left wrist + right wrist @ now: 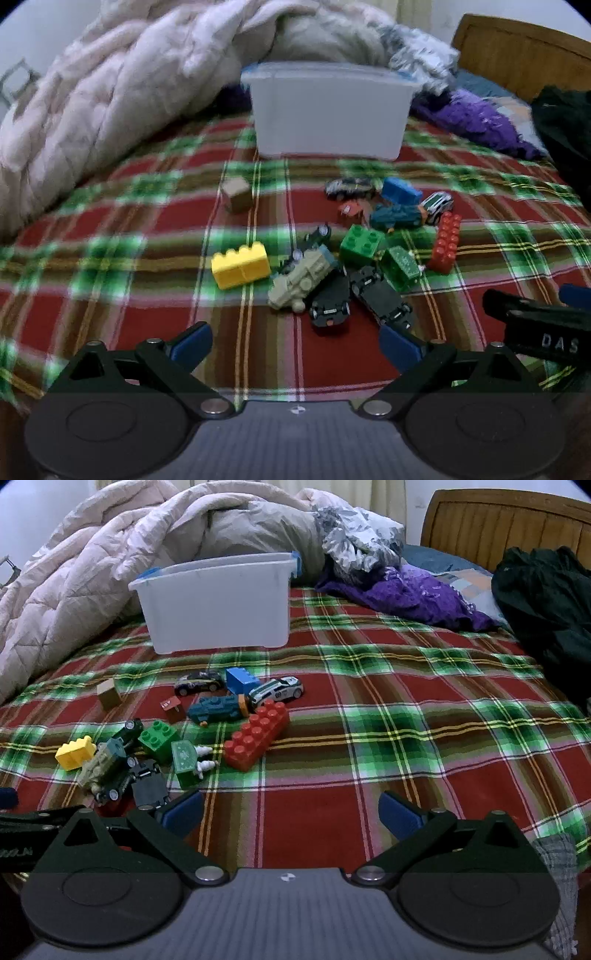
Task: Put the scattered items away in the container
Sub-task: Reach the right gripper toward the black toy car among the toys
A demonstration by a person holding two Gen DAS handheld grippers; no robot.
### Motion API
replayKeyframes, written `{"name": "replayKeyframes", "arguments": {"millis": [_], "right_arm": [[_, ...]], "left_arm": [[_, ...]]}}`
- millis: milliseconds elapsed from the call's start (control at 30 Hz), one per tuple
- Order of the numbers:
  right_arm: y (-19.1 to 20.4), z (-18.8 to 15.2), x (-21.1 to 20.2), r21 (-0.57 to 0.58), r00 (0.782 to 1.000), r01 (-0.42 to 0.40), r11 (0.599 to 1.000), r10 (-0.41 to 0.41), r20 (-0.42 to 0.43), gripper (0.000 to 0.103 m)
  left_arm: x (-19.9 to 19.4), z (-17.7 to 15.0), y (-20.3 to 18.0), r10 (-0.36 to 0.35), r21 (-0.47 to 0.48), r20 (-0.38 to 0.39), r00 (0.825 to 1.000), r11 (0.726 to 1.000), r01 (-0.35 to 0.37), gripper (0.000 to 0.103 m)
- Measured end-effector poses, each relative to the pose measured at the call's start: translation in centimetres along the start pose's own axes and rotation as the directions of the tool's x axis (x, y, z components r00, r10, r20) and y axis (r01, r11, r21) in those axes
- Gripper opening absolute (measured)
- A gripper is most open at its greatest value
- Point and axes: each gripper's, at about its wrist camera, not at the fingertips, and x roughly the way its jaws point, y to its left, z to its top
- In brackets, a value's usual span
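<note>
A translucent white container stands on the plaid bedspread at the back; it also shows in the right wrist view. Scattered toys lie in front of it: a yellow brick, a beige train, black cars, green bricks, a red brick, a blue brick and a brown cube. My left gripper is open and empty, just short of the pile. My right gripper is open and empty, right of the red brick and the green toys.
A crumpled pale quilt is heaped at the left and behind the container. Purple cloth, dark clothing and a wooden headboard are at the right. The right gripper's body shows at the left wrist view's right edge.
</note>
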Motion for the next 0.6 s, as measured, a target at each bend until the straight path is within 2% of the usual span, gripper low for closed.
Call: {"name": "replayKeyframes", "arguments": {"millis": [33,167,300,433,500,600], "right_arm": [[0.0,0.0,-0.1,-0.005,1.000,-0.008,1.000,0.008,0.000,0.103],[0.2,-1.0,-0.9,-0.077,0.990,-0.123,0.989,0.127,0.063,0.103],[1.7,-1.8,-1.0,-0.212,0.990,-0.108,0.971,0.125,0.067,0.103],[2.9,-2.0,-0.3,-0.318,0.992,-0.110,0.942,0.122,0.017,0.102],[3.2,-2.1,0.4,-0.347,0.985,-0.171,0.922,0.173,-0.027,0.098],[3.3,-2.3,0.9,-0.342,0.958,-0.283,0.896,0.277,-0.066,0.091]], "left_arm": [[-0.4,-0.3,0.0,-0.003,0.016,0.018,1.000,1.000,0.003,0.098],[-1.0,-0.7,0.0,-0.033,0.063,0.049,0.998,0.998,0.029,0.098],[-0.9,-0.9,-0.1,-0.033,0.134,0.098,0.995,0.991,0.020,0.098],[0.2,-0.6,0.3,-0.061,0.167,0.069,0.996,0.985,0.049,0.096],[0.9,-0.6,1.0,-0.091,0.154,0.034,0.995,0.984,0.085,0.093],[1.6,-0.4,2.3,-0.131,0.120,-0.016,0.991,0.984,0.132,0.089]]}}
